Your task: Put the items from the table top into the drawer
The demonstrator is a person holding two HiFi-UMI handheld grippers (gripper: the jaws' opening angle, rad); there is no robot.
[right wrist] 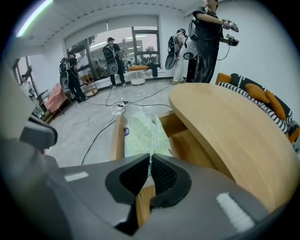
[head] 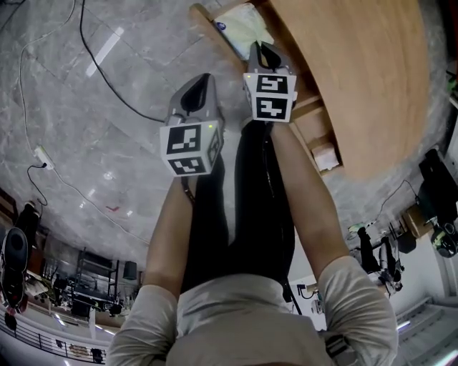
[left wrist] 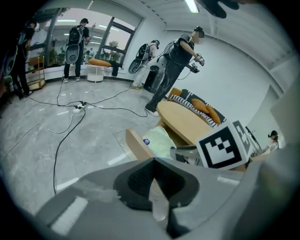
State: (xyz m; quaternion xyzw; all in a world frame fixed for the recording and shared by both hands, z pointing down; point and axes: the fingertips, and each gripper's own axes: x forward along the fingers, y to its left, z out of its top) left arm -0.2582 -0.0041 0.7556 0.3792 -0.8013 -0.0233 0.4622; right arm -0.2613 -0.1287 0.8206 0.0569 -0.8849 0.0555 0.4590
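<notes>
Left gripper (left wrist: 153, 162): fingers pressed together, nothing between them. Right gripper (right wrist: 150, 158): fingers pressed together too, empty, pointing down at the open drawer (right wrist: 117, 136). Pale green packet (right wrist: 143, 131) lies inside that drawer, which sticks out from under the round wooden desk (right wrist: 234, 126).

The pale packet (head: 247, 27) in the drawer (head: 207, 21) is cut off by the head view's top edge and partly hidden behind the right gripper (head: 263, 48). Its blue label (head: 220, 26) is too small to read.
</notes>
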